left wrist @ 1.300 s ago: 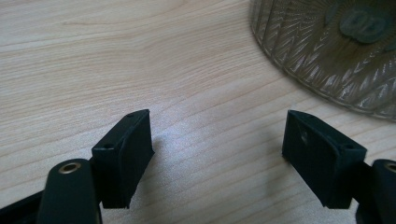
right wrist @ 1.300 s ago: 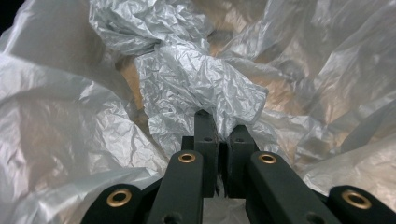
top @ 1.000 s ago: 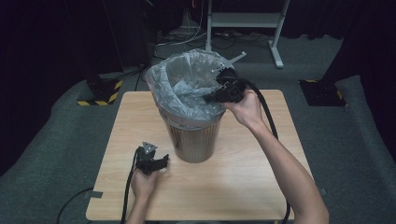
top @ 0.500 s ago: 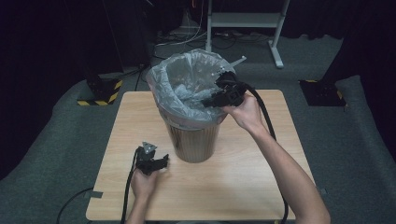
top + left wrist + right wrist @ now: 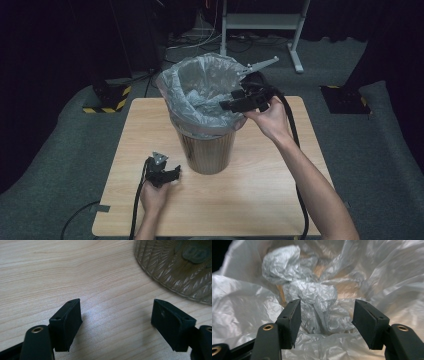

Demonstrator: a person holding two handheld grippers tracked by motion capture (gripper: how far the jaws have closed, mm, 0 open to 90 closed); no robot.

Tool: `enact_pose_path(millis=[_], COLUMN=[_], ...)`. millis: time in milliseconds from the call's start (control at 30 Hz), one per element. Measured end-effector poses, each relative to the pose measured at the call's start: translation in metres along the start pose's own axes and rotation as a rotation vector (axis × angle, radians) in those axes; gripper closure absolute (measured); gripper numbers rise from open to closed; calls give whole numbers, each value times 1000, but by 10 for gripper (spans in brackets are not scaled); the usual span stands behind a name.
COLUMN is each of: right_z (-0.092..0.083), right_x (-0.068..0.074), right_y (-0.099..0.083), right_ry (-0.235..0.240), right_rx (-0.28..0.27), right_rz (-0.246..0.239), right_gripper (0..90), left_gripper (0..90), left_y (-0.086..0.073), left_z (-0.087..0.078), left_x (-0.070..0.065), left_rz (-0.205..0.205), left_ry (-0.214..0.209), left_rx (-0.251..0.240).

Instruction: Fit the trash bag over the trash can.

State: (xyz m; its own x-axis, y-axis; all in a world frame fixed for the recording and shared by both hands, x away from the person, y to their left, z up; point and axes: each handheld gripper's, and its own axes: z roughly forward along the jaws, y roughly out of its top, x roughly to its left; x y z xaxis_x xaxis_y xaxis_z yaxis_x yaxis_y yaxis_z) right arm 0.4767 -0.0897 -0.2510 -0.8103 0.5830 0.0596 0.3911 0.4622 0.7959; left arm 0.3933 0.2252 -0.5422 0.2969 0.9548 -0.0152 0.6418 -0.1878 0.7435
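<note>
We are lining a bin (image 5: 206,147) w/ a thin plastic bag (image 5: 200,90). The bin stands upright near the middle of the surface (image 5: 260,195). The bag sits inside it. Its top edge is folded out over the rim all round, so it stays up by itself.

Our right gripper (image 5: 226,105) hangs over the bin's mouth, at the rim on our right side. Its jaws have just been opening. Now they stand apart w/ nothing pinched. In the right gripper view the bag (image 5: 312,297) is crumpled a bit past the jaws, but the pads don't press it. We think we just let the bag go, bc the fold on that side now sits on the rim.

Our left gripper (image 5: 176,173) rests low on the surface, just beside the bin's foot. Its jaws are wide apart too, and empty. In the left gripper view we see bare wood between them and the bin's ribbed wall (image 5: 180,270) off to one side. It waits there, prob so it is close if the bin needs holding.

The bag's middle is bunched up inside, not flat vs the walls. We guess the next job is to push it down. A thin bag can slip off the rim, so go soft.
</note>
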Motion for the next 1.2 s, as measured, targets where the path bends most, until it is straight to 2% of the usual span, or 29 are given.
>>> enact_pose_path(millis=[367, 400, 533, 567, 633, 667, 733, 833, 1133, 1200], right_z=[-28, -35, -43, -49, -50, -54, -55, -57, -54, -50], right_x=[-11, -15, -20, -25, -26, -32, -34, -43, -53, -57], right_y=[-8, -12, -18, -25, -27, -35, -38, -53, -81, -93], right_ry=[-60, -74, -108, -127, -133, -149, -154, -175, -207, -216], right_rx=[-102, -122, -138, -150, -155, -167, -171, -183, -176, -165], right_rz=[22, 30, 36, 50, 53, 73, 79, 110, 151, 173], right_gripper=[391, 392, 394, 396, 397, 399, 401, 407, 408, 407], left_gripper=[243, 243, 242, 243, 243, 243, 243, 242, 242, 242], left_y=[0, 0, 0, 0, 0, 0, 0, 0, 0, 0], left_z=[0, 0, 0, 0, 0, 0, 0, 0, 0, 0], left_x=[0, 0, 0, 0, 0, 0, 0, 0, 0, 0], left_rz=[0, 0, 0, 0, 1, 1, 1, 1, 2, 3], left_ry=[0, 0, 0, 0, 0, 0, 0, 0, 1, 1], left_rx=[1, 0, 1, 1, 0, 1, 1, 1, 1, 1])
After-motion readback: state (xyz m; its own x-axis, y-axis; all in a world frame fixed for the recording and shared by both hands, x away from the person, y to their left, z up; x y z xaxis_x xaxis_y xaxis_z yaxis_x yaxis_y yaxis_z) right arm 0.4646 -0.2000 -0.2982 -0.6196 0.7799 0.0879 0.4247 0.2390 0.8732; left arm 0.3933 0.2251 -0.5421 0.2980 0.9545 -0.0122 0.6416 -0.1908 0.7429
